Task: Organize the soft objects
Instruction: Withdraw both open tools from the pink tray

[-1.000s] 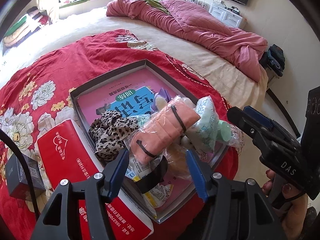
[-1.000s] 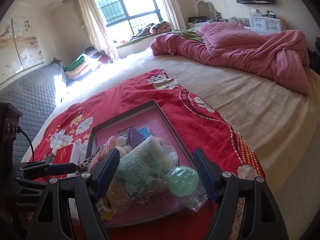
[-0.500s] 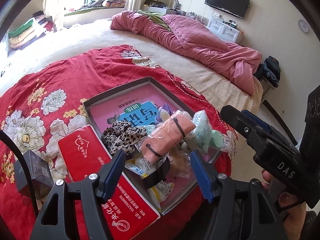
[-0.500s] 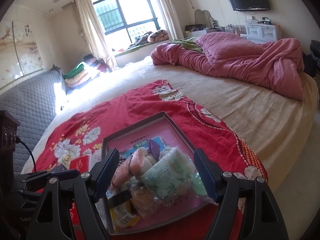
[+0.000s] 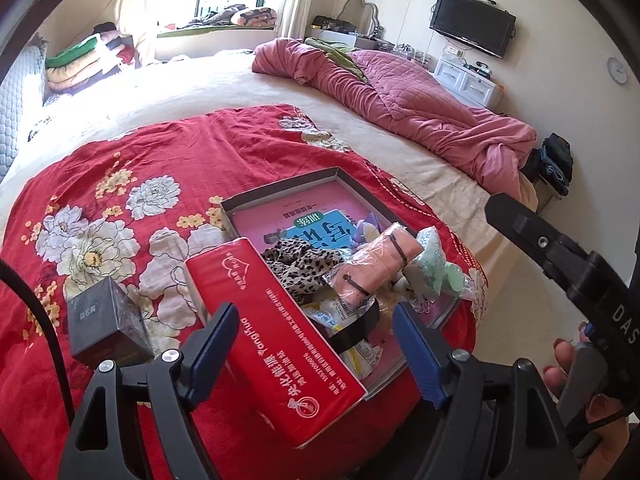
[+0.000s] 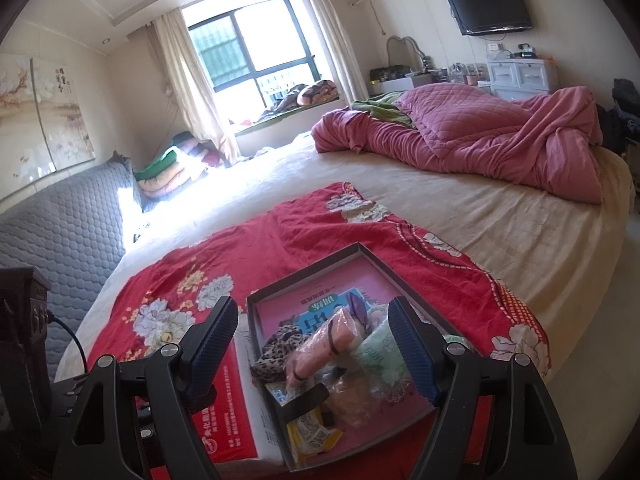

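While both tools hang spread, we judge red tissue pack (image 5: 276,328), outside tray (image 5: 280,188), nearest left tool (image 5: 316,344), long axis running along its reach; right tool (image 6: 312,344) holds nothing.

The left black two-finger gripper with blue ribbed pads (image 5: 314,350) fills the bottom of the left wrist view, its jaws spread wide with nothing between them. The right black gripper of the same build (image 6: 312,350) sits likewise along the bottom of the right wrist view, jaws wide apart and empty. At the lower right of the left wrist view, the person's bare hand (image 5: 600,408) wraps the right gripper's handle.
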